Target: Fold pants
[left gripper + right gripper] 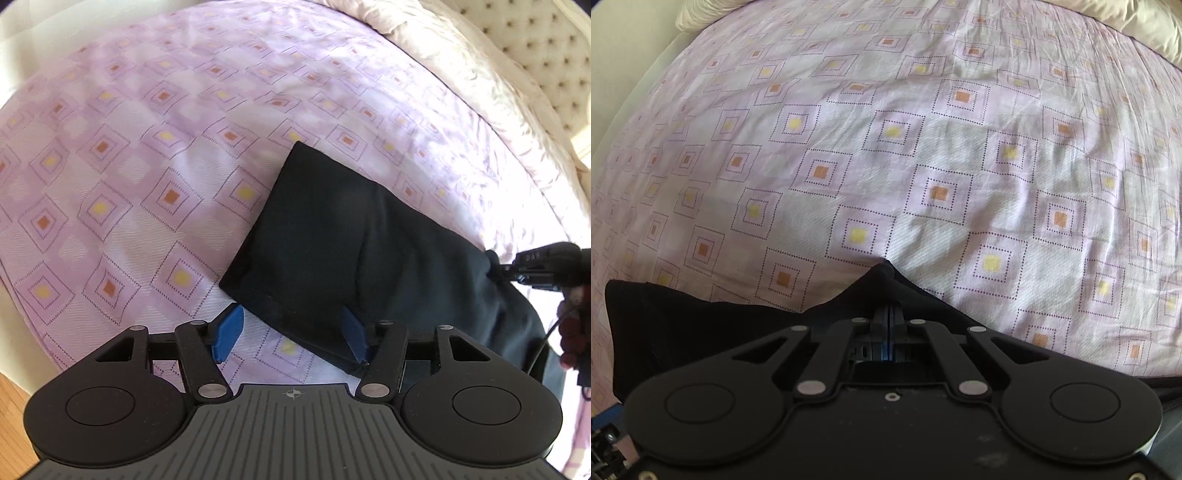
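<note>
While the fold is under way: the pants lie on the bed, already doubled into a dark, compact slab near its right side.
Pants: black, flat on the patterned sheet, with one squared end toward the middle of the bed and the rest trailing to the bed's near edge.
Left gripper: jaws apart, the blue pads straddling the near corner of the cloth, gripping nothing.
Right gripper: jaws pressed together on a pinch of the black cloth, pulled up into a small peak (the left wrist view shows it at the far right edge of the pants).
Done, by my reckoning: the legs look laid together and shortened at least once.
Left: probably one more fold, then smoothing; I cannot tell the layers.
</note>
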Tool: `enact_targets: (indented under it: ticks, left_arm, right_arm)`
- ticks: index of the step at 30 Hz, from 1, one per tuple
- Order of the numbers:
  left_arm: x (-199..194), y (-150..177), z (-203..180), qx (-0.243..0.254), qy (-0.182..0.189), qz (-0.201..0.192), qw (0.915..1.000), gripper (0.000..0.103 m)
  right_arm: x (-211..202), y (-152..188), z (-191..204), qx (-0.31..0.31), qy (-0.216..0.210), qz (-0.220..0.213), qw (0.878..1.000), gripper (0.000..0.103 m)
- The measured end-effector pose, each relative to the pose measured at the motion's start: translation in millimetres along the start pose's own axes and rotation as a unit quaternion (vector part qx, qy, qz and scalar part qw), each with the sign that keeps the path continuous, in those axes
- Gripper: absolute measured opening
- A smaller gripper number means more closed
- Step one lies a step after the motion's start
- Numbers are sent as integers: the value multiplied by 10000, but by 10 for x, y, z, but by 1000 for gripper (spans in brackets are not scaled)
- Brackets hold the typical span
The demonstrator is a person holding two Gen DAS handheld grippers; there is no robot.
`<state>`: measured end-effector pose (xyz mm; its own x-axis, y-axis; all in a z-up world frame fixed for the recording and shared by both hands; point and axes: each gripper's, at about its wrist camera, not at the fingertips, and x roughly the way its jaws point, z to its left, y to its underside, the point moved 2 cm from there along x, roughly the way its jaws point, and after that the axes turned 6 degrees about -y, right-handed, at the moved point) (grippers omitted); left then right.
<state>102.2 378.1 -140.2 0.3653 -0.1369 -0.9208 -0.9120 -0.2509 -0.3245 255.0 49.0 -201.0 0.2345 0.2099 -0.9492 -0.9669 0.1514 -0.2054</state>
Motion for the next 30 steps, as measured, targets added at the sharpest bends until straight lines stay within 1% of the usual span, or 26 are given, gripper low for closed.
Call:
enact_targets:
  ticks: [2, 5, 6, 7, 8, 9, 12, 13, 14, 15, 16, 17, 18, 20, 21, 23, 24, 25, 27, 29, 30]
  left_arm:
    - [72, -4, 13, 64, -21, 58, 10000, 57]
    - [282, -2, 24, 135, -7, 262, 9996, 57]
    - [338, -6, 31, 114, 18, 259, 9996, 57]
    - [356, -24, 21, 69, 74, 182, 9998, 62]
    - [365, -41, 7, 2, 113, 169, 9998, 66]
    - [373, -54, -12, -73, 139, 190, 9997, 73]
    - [394, -46, -69, -229, 30, 123, 9997, 74]
    - [386, -52, -83, -289, 51, 83, 9995, 74]
    - [373, -64, -91, -380, 158, 42, 9991, 74]
    - [354, -81, -100, -475, 388, -8, 9981, 68]
    - [362, -94, -118, -533, 763, -13, 9957, 55]
    - [370, -118, -176, -500, 977, 31, 9940, 55]
    - [379, -141, -260, -358, 1000, 22, 9943, 55]
    - [448, -180, -405, -100, 916, 34, 9957, 55]
    - [504, -189, -436, -91, 869, 96, 9961, 55]
    - [596, -178, -444, -242, 822, 256, 9960, 56]
    - [589, -147, -442, -291, 844, 238, 9957, 57]
    - [594, -138, -460, -245, 843, 210, 9959, 60]
    - [622, -139, -545, 54, 800, 224, 9965, 67]
    - [624, -142, -618, 228, 688, 213, 9971, 65]
    - [632, -155, -611, 180, 674, 177, 9974, 49]
  right_arm:
    - [6, 10, 12, -8, 13, -19, 10000, 0]
    - [12, 22, 27, -11, 28, -26, 10000, 0]
    - [14, 22, 32, -14, 36, -21, 10000, 0]
    - [17, 26, 42, -21, 42, -15, 10000, 0]
    - [23, 29, 52, -25, 45, -6, 10000, 0]
    - [14, 26, 44, -33, 35, 7, 10000, 0]
    - [20, 24, 41, 0, 14, 10, 10000, 0]
    - [23, 27, 45, 10, 9, 7, 10000, 0]
    - [16, 23, 22, 5, -2, 6, 10000, 0]
    - [18, 25, 26, 0, -2, 4, 10000, 0]
    - [17, 21, 24, -2, 2, 7, 10000, 0]
    - [18, 20, 20, -5, 5, 10, 10000, 0]
    - [17, 16, 21, -14, 8, 17, 10000, 0]
    - [18, 13, 21, -22, 10, 31, 10000, 0]
    - [14, 10, 23, -19, 7, 37, 10000, 0]
    - [16, 10, 24, -3, -2, 47, 10000, 0]
    - [17, 11, 24, 2, -10, 52, 10000, 0]
    - [15, 8, 20, 8, -24, 56, 10000, 0]
    - [3, 6, 2, 52, -64, 56, 10000, 0]
    - [-23, 4, -29, 138, -113, 29, 9998, 0]
    - [-46, 10, -35, 167, -132, -9, 9998, 1]
